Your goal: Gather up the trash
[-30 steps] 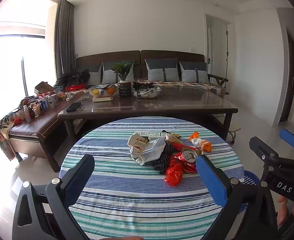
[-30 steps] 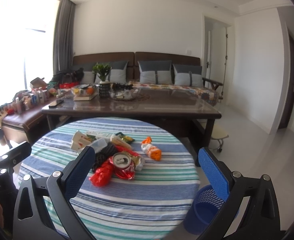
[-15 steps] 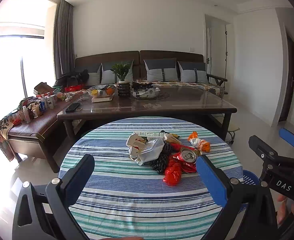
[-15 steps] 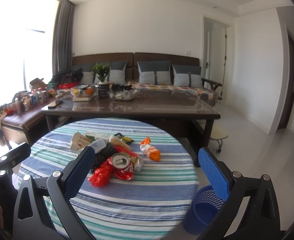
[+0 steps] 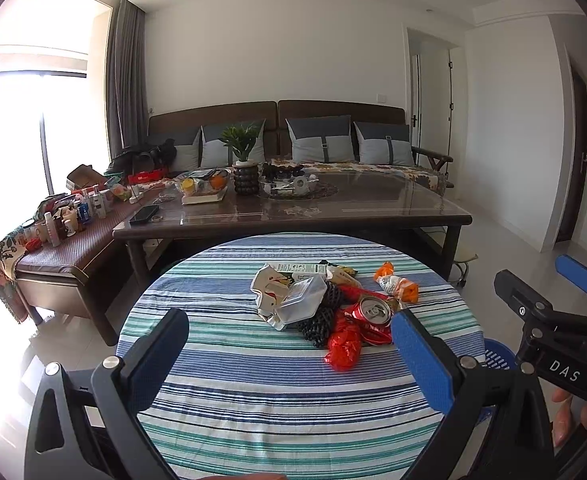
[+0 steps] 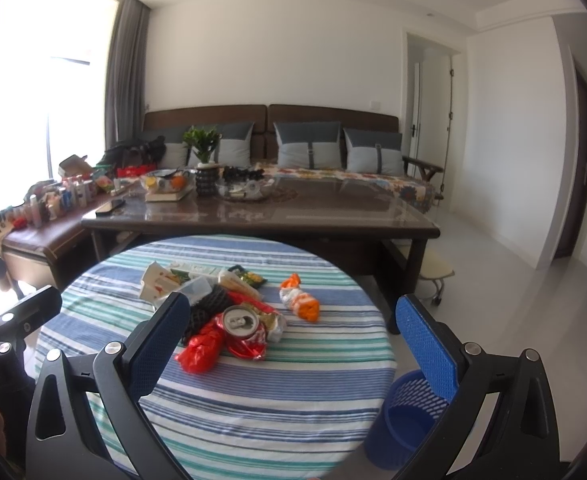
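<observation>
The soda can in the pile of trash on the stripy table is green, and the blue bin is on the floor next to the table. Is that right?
Almost. The soda can is red, not green; the right wrist view shows its silver top and crushed red body. The rest holds: it lies in the trash pile on the stripy table, and the blue bin stands on the floor beside it.
</observation>
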### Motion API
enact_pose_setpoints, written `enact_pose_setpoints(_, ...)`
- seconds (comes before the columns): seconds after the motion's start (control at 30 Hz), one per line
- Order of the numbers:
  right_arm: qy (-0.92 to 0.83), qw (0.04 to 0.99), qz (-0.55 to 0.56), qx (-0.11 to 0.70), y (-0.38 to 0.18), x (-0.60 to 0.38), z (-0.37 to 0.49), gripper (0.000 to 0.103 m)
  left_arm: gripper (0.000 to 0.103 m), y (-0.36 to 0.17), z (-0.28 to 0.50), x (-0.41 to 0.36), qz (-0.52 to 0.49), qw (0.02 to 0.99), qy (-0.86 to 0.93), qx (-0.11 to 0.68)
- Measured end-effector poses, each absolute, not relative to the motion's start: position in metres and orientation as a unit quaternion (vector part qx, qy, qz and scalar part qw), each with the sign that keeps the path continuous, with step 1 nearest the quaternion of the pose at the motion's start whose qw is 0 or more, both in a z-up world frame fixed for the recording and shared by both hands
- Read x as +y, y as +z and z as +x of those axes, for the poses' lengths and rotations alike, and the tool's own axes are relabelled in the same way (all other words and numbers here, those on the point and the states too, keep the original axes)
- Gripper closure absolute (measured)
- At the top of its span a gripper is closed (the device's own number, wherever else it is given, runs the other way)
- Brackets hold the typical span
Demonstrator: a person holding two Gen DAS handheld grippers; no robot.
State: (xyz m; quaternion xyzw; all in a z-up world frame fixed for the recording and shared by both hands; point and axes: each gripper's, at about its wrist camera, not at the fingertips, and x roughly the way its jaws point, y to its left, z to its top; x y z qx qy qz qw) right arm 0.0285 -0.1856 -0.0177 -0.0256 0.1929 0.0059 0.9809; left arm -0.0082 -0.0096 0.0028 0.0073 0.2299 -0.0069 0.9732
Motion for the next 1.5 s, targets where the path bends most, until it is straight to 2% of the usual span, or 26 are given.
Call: enact_pose_setpoints(1.5, 0.002, 0.982, -0.028, 0.189, -0.0157, -0.1881, 0.0261, 0.000, 0.000, 0.0068, -0.0097, -0.0090, 0.007, 0.973, -0.011, 0.228)
